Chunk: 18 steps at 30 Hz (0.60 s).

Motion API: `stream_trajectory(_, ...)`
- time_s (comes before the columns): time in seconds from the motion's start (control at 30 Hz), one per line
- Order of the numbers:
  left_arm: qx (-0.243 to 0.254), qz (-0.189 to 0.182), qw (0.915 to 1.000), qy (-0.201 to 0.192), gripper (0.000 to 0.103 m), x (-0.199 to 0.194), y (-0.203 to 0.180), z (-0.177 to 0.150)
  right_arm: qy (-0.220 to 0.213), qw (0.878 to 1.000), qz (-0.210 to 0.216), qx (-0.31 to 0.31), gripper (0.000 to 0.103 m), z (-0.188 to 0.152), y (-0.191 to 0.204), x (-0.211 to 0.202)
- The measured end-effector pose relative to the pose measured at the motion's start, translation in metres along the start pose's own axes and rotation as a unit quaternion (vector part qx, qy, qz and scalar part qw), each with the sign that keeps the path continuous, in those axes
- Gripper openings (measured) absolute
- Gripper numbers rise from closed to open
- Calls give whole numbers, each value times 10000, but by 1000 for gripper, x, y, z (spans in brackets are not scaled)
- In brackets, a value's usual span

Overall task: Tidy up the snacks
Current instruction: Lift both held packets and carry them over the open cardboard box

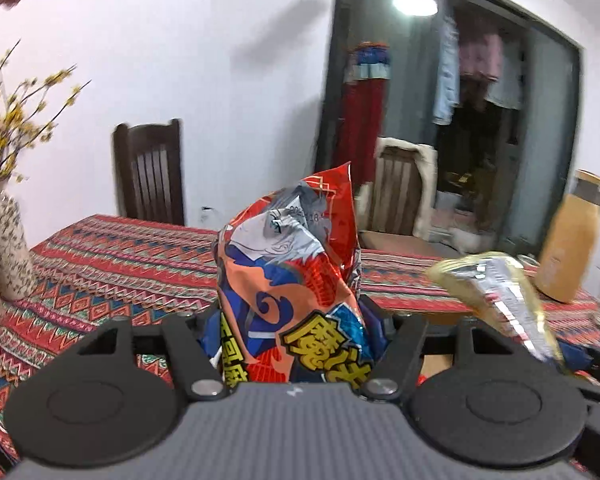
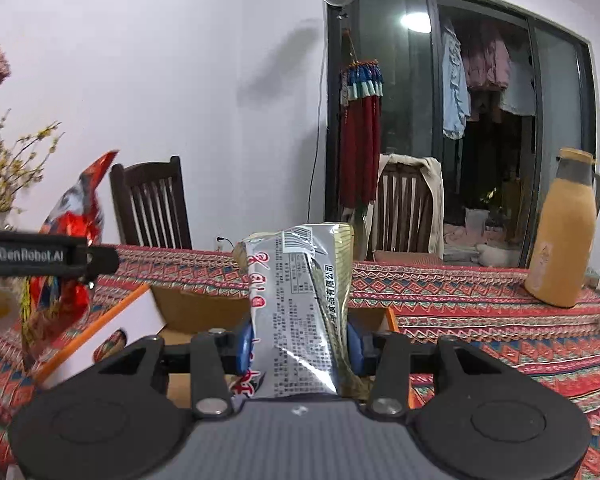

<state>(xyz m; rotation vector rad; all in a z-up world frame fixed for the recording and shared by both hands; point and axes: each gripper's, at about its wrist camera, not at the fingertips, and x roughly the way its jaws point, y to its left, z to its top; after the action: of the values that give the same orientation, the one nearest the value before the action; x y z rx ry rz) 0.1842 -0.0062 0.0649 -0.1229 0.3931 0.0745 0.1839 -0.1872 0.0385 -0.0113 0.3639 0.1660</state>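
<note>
Two snack bags up above the box

Left tongs (image 1: 296,344) pinch the red bag (image 1: 292,280); right tongs (image 2: 300,344) pinch the silver bag (image 2: 300,312). Lower each gently into the box (image 2: 204,312).

Left gripper (image 1: 290,320) and right gripper (image 2: 300,340) each clamp a packet, pointing slightly downward, side by side

The right gripper (image 2: 300,346) has its jaws clamped on an upright silver snack packet (image 2: 300,304) above the patterned tablecloth (image 2: 480,320).

A crumpled red-orange snack bag (image 1: 288,280) and a silver foil packet (image 2: 304,304) both stand upright above the table.
</note>
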Motion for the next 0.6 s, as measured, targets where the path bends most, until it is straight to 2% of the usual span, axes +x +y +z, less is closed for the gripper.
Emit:
stream_trajectory(0.1, 4, 214, 9995, 212, 67, 23, 9, -9, 42, 9999, 5, 105, 44, -11, -6, 20)
stream_trajectory(0.23, 107, 266, 9992, 263, 67, 35, 11, -17, 414, 9988, 207, 186, 45, -23, -12, 39)
stream_trajectory(0.4, 214, 258, 9982, 490, 68, 42, 7, -28, 664, 9974, 206, 165, 50, -34, -10, 49)
stream_trajectory(0.43, 204, 242, 9983, 488, 69, 40, 7, -29, 716, 9970, 214, 177, 57, -34, -10, 51)
stream_trajectory(0.47, 172, 230, 9985, 460, 74, 38, 8, -29, 760, 9968, 188, 189, 59, -35, -10, 52)
stream_trajectory(0.5, 120, 225, 9988, 427, 86, 34, 9, -29, 765, 9967, 146, 215, 69, -36, -10, 52)
stream_trajectory(0.53, 54, 234, 9991, 361, 92, 30, 10, -28, 750, 9967, 153, 269, 81, -36, -11, 50)
stream_trajectory(0.57, -1, 236, 9994, 239, 102, 23, 11, -27, 689, 9969, 167, 330, 86, -36, -13, 46)
stream_trajectory(0.6, -47, 223, 9997, 108, 103, 17, 12, -25, 616, 9973, 147, 364, 93, -36, -14, 43)
